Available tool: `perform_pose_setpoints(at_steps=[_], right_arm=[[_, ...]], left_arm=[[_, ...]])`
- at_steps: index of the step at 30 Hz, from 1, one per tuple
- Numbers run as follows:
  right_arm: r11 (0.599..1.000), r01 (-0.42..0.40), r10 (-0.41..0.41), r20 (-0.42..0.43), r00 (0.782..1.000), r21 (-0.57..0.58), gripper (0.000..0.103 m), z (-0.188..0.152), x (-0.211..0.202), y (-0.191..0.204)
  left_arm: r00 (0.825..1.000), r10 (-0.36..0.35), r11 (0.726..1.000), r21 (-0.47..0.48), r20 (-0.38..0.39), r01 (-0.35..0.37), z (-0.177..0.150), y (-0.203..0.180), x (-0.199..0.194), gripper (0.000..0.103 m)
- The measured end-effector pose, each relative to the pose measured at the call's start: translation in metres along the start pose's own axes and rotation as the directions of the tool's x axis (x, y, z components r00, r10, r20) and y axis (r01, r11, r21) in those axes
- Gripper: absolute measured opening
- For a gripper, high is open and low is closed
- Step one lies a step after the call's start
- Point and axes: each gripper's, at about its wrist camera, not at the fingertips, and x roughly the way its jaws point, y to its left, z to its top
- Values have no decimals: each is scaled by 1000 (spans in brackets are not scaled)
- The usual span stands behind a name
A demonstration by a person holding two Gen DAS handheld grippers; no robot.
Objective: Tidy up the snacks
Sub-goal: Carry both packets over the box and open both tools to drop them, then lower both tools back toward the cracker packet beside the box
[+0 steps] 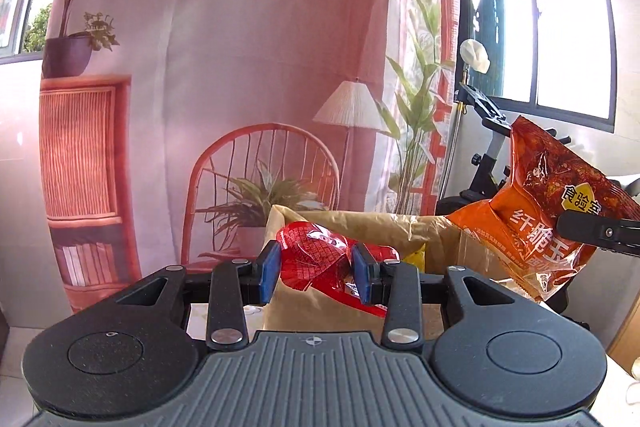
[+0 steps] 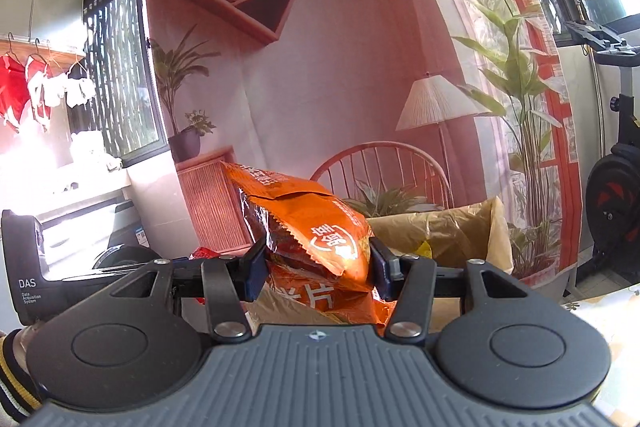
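Observation:
My left gripper [image 1: 316,269] is shut on a crinkly red snack packet [image 1: 316,255], held just in front of a cardboard box lined with brown paper [image 1: 384,231]. My right gripper [image 2: 318,265] is shut on a large orange snack bag [image 2: 304,223], held up in the air near the same box [image 2: 452,227]. In the left wrist view the orange bag [image 1: 536,203] hangs at the right, above the box's right side, with a right gripper finger [image 1: 596,231] clamped on it. A yellow item [image 1: 414,259] lies inside the box.
A printed backdrop of a chair, lamp and plants hangs behind the box. An exercise bike [image 2: 612,187] stands at the right by the window. The left gripper's body [image 2: 28,267] shows at the left of the right wrist view. A light tabletop [image 1: 224,315] lies below.

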Motion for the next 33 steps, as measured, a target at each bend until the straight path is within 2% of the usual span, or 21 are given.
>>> perform_pose_setpoints(at_steps=[4,8,13,15,17,18,19,20,24,33], right_arm=[[998,68,-68,27,997,-12,53,19,28,-19],[991,125,-125,9,992,54,53,23,54,-39],[980,187,-184,-44,982,74,53,17,88,-58],[974,220,-216,-58,975,60,54,13,97,-61],[970,243,-242,-63,968,20,61,9,105,-62],[969,246,-246,-63,967,-9,73,6,106,-61],[970,243,-244,-63,968,-18,80,4,105,-60],[972,233,-234,-59,970,-18,80,3,102,-60],[983,183,-183,-71,981,-4,78,-1,85,-56],[991,134,-131,-74,989,31,76,-21,30,-26]], left_arm=[[1000,-14,1000,25,1,14,19,-10,33,40],[999,-13,999,35,-31,14,29,-14,71,40],[997,-14,999,43,-75,17,28,-16,104,41],[995,-25,999,42,-97,29,25,-16,113,45],[988,-51,997,44,-144,58,20,-15,122,48],[986,-55,997,40,-159,62,18,-14,123,50],[985,-58,997,35,-162,64,15,-12,122,56],[986,-57,997,34,-159,63,12,-11,121,59],[983,-49,998,34,-176,56,4,-4,109,59],[985,-51,998,33,-165,58,-11,14,48,58]])
